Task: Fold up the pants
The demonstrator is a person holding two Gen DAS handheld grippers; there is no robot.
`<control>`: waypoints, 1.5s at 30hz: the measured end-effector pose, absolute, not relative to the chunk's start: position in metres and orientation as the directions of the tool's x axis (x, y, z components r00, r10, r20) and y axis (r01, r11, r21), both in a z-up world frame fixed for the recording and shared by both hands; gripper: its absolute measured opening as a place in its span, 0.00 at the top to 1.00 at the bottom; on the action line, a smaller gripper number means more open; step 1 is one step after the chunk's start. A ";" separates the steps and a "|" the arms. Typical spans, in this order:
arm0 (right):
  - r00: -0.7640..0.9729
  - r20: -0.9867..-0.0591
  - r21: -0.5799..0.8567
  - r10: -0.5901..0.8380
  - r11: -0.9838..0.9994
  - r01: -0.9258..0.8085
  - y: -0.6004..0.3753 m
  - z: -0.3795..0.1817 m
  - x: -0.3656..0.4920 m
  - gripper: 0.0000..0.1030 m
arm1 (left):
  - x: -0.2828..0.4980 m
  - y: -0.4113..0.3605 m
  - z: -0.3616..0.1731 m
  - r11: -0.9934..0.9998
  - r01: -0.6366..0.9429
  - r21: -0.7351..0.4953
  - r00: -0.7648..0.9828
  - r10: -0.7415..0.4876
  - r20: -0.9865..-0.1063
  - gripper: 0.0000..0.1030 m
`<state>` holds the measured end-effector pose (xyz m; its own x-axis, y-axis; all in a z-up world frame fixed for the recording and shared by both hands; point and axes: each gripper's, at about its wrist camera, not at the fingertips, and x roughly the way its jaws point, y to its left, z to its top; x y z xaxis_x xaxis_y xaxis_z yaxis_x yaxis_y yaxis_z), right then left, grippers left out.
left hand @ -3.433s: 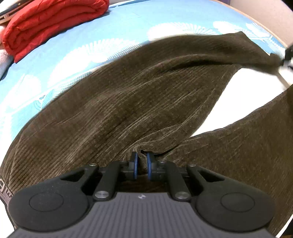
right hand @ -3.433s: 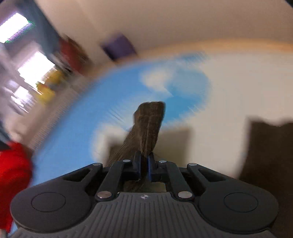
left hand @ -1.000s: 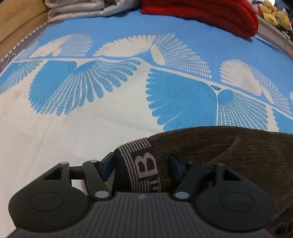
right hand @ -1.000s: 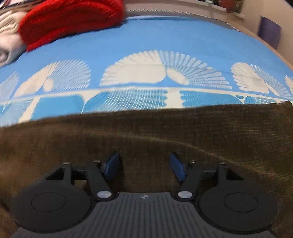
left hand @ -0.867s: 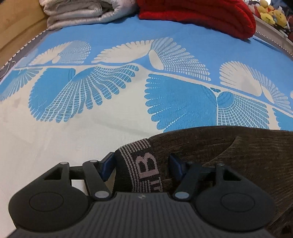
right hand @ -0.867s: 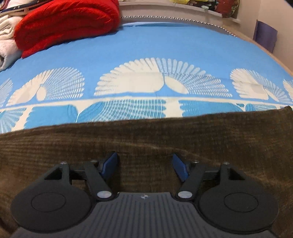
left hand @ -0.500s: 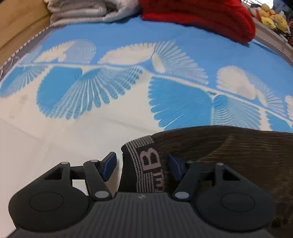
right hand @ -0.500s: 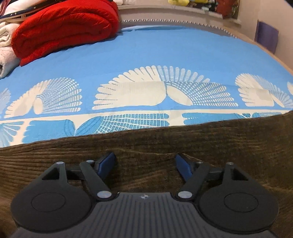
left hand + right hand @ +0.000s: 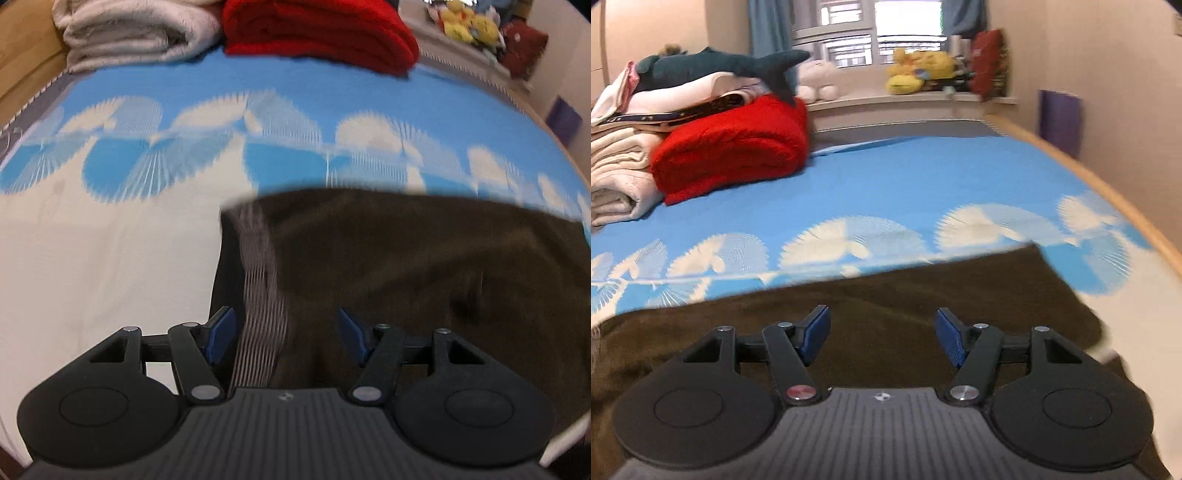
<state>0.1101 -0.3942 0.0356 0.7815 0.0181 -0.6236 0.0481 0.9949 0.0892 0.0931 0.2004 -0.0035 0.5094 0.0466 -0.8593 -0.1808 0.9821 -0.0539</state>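
Left gripper (image 9: 286, 334): jaws stood well apart, clamped on nothing. The striped waistband (image 9: 262, 306) of the pants (image 9: 406, 266) ran between the pads and below them; I could not tell whether either pad touched the cloth. Right gripper (image 9: 882, 338): jaws apart but closing, with brown cloth of the pants (image 9: 886, 295) seen below the gap and nothing pinched between the pads.

The pants lay flat on the bed (image 9: 923, 177) as one long brown band, near the foot end, with the waistband at the left end and a squared-off end at the right. Both legs appeared stacked, so I judged the lengthwise fold done and released. Left to do, as I read it: fold the band across its length, once or twice, into a compact stack. Both views were motion-blurred, so fine creases could not be checked.

Further up the bed, well apart from the pants: red blanket (image 9: 735, 144), folded pale blankets (image 9: 136, 33), plush toys on the sill (image 9: 916, 74).
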 end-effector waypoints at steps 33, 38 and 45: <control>0.384 -0.900 0.243 -0.205 0.496 0.834 -0.601 -0.090 -0.007 0.90 | 0.029 0.231 -0.063 0.957 -0.287 0.039 0.349 0.142 -0.926 0.94; 0.394 -0.888 0.209 -0.238 0.555 0.805 -0.592 -0.082 0.002 0.82 | 0.026 0.232 -0.043 0.950 -0.305 0.062 0.437 0.198 -0.877 0.90; 0.598 -0.741 0.258 -0.305 0.693 0.674 -0.555 -0.032 0.000 0.60 | 0.032 0.187 -0.059 0.999 -0.012 -0.033 0.406 -0.025 -0.914 0.62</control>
<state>0.0005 -0.5552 -0.0324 0.5981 -0.3055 -0.7409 0.6735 0.6926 0.2581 0.0317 0.1868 -0.0591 0.4058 -0.0254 -0.9136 -0.0119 0.9994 -0.0331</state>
